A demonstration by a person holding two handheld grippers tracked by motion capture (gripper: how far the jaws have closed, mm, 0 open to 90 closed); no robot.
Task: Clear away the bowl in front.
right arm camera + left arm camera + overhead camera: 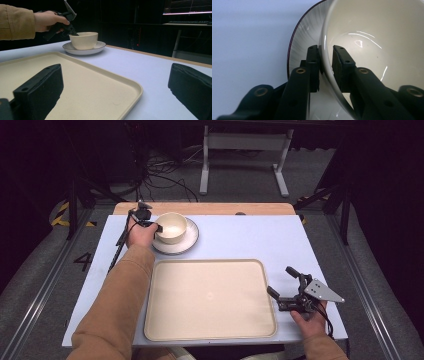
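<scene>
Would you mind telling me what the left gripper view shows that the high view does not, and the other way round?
The left gripper view alone shows the grip close up: one jaw of the left gripper stands outside the wall of the bowl and one inside, clamping its rim. The high view alone gives the layout: the cream tray nearer the person, and the right gripper open beside it. Both views share the bowl standing on the plate and the pale blue table.
</scene>
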